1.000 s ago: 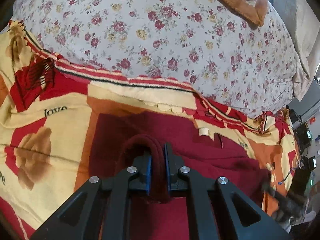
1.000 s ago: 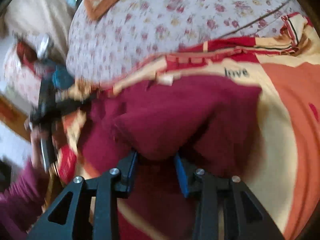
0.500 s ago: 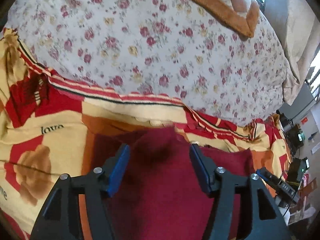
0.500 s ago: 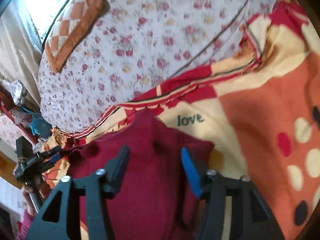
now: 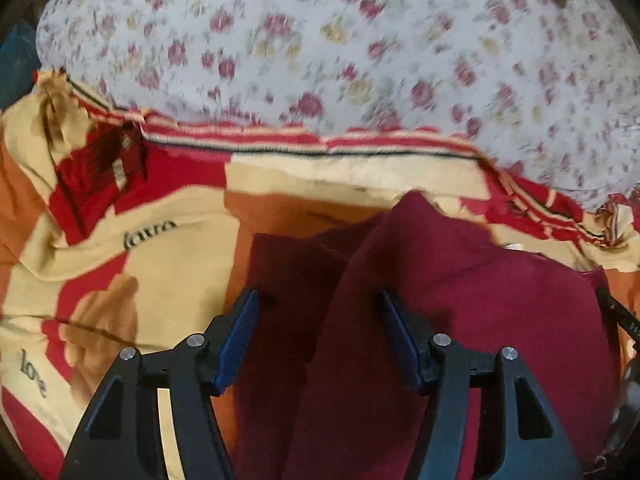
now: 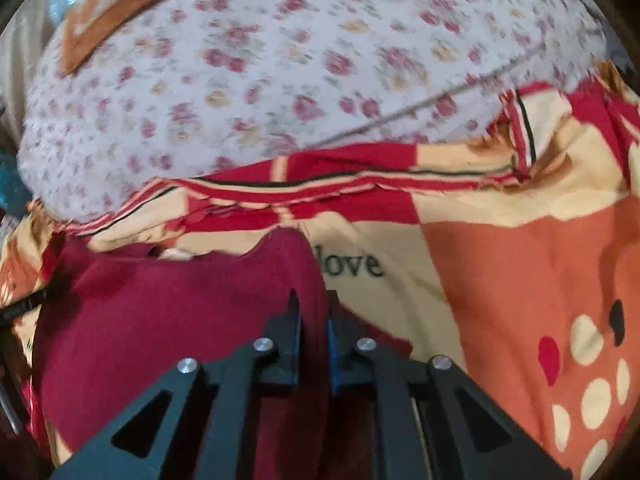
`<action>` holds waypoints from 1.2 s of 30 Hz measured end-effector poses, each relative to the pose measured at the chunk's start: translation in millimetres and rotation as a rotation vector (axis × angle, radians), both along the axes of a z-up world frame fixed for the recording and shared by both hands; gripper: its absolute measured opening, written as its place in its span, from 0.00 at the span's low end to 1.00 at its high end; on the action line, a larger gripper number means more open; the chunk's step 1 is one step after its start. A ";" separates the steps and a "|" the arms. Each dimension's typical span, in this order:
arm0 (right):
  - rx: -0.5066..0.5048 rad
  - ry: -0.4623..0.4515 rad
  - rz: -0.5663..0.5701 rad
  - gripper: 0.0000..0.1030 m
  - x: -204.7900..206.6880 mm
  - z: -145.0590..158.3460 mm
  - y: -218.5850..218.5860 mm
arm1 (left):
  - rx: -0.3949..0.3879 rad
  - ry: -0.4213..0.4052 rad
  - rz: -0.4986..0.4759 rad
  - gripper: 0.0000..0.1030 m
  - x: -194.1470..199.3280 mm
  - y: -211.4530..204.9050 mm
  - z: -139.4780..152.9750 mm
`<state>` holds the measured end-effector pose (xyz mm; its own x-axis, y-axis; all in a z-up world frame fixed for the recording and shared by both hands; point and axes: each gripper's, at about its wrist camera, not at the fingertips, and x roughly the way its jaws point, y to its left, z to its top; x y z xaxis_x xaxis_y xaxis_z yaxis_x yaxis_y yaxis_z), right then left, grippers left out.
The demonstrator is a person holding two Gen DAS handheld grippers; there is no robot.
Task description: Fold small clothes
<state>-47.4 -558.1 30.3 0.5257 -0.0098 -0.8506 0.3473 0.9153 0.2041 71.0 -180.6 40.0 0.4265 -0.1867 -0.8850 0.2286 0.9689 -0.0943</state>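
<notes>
Maroon garment lies on the patterned blanket on the bed; right gripper pinches its near edge, left gripper spread, empty. Mid-fold; left must regrasp.

Beyond the garment the blanket lies flat and bare on the left, so a gripper can pass there without touching anything. Farther back the floral quilt rises like a soft wall and closes the way forward. In the right wrist view the blanket is open to the right of the garment. A raised fold of the garment stands between the left gripper's wide jaws.
</notes>
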 end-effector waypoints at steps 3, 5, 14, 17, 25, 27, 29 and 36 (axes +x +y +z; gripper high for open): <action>0.031 0.018 -0.017 0.15 1.3 -11.8 -7.2 | -0.006 -0.027 0.005 0.41 -1.1 2.5 -4.8; 0.038 0.003 -0.040 0.32 -5.2 -4.0 -12.3 | -0.002 -0.036 0.004 0.41 -2.9 3.7 -4.0; -0.016 -0.091 -0.027 0.36 -35.3 62.0 8.8 | 0.010 -0.052 0.008 0.41 -16.2 5.8 9.1; -0.010 -0.121 0.013 0.37 -37.7 79.1 21.6 | 0.012 -0.064 0.001 0.41 -23.6 7.8 14.9; 0.016 -0.049 0.072 0.37 -32.8 48.8 43.2 | 0.006 -0.067 0.002 0.41 -42.2 15.4 22.8; 0.011 0.006 0.049 0.37 -31.9 29.1 37.7 | 0.002 -0.061 0.001 0.41 -47.3 18.1 23.4; 0.039 0.055 0.044 0.34 -32.0 11.9 32.7 | -0.009 -0.053 0.005 0.41 -52.0 21.6 23.6; 0.054 -0.036 0.143 0.36 -22.9 51.1 68.6 | -0.118 -0.016 0.029 0.41 -74.7 40.4 21.8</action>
<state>-70.3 -489.5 81.5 0.5489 0.1121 -0.8283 0.2059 0.9423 0.2640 -3.6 -140.2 61.7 0.4473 -0.2761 -0.8507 0.2028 0.9577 -0.2042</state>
